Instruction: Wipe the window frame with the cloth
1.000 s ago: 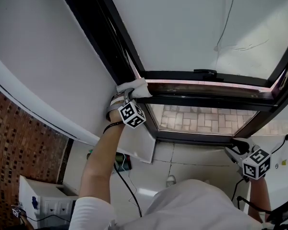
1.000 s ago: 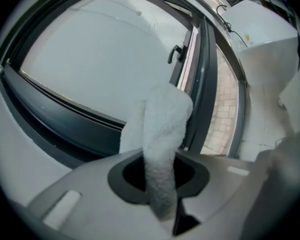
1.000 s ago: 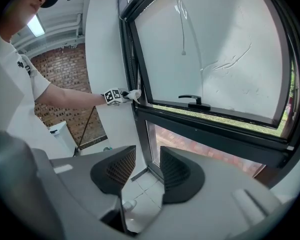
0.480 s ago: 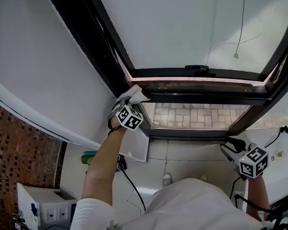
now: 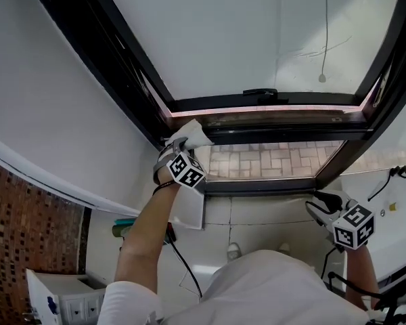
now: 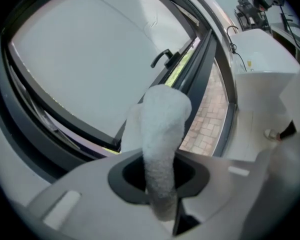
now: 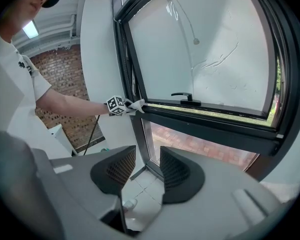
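The dark window frame (image 5: 284, 135) crosses the head view, with a black handle (image 5: 260, 92) on the sash above it. My left gripper (image 5: 182, 144) is shut on a white cloth (image 5: 191, 135), which is pressed on the frame's horizontal bar near its left corner. In the left gripper view the cloth (image 6: 161, 129) sticks up from between the jaws toward the frame (image 6: 200, 69). My right gripper (image 5: 325, 205) hangs low at the right, open and empty, away from the frame. The right gripper view shows its jaws apart (image 7: 147, 170) and the cloth (image 7: 138, 104) far off on the frame (image 7: 210, 119).
A white wall (image 5: 61, 107) runs along the left of the window. Below are a tiled floor (image 5: 257, 222), a black cable (image 5: 179, 263), a white cabinet (image 5: 61, 293) and a brick wall (image 5: 27, 235). A thin cord (image 5: 324, 46) hangs over the pane.
The head view has tilted, so the window sits differently in the picture. The cloth has slid a little right from the frame's left corner. The right gripper stays low and open.
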`<state>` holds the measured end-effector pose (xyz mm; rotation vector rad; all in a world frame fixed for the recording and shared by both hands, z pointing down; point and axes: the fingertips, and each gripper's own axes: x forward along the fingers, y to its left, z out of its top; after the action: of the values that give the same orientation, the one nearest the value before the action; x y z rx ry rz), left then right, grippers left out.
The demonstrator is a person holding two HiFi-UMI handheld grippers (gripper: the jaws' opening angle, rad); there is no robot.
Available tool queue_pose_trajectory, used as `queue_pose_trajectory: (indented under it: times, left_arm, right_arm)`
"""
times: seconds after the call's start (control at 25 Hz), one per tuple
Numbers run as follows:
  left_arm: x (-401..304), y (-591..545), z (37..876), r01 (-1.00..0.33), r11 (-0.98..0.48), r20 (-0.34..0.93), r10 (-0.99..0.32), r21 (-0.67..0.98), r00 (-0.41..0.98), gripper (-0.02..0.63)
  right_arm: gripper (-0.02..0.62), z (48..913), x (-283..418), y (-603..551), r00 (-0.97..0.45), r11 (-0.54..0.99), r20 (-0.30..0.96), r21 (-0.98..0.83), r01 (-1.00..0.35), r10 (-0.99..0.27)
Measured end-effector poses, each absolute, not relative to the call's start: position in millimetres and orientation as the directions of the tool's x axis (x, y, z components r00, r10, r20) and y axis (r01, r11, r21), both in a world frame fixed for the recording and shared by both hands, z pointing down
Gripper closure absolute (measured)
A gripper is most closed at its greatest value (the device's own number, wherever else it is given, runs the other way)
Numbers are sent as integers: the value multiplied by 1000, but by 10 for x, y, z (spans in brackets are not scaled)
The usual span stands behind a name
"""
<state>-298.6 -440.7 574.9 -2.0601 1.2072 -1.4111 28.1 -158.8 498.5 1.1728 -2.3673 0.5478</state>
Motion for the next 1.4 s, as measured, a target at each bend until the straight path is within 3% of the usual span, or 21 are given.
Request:
queue_pose_trajectory:
  times: [0.44, 1.4]
  left_arm:
    - [-2046, -4262, 5772, -337, -612, 582, -789, -716, 197, 512]
    - [584, -3814, 5832, -279, -658, 572, -750, -700, 332, 512]
  right_arm:
    - [442, 5044, 691, -1435, -526, 519, 523, -175, -836, -670]
    - [442, 5275, 2002, -927, -412, 397, 533, -149, -905, -739]
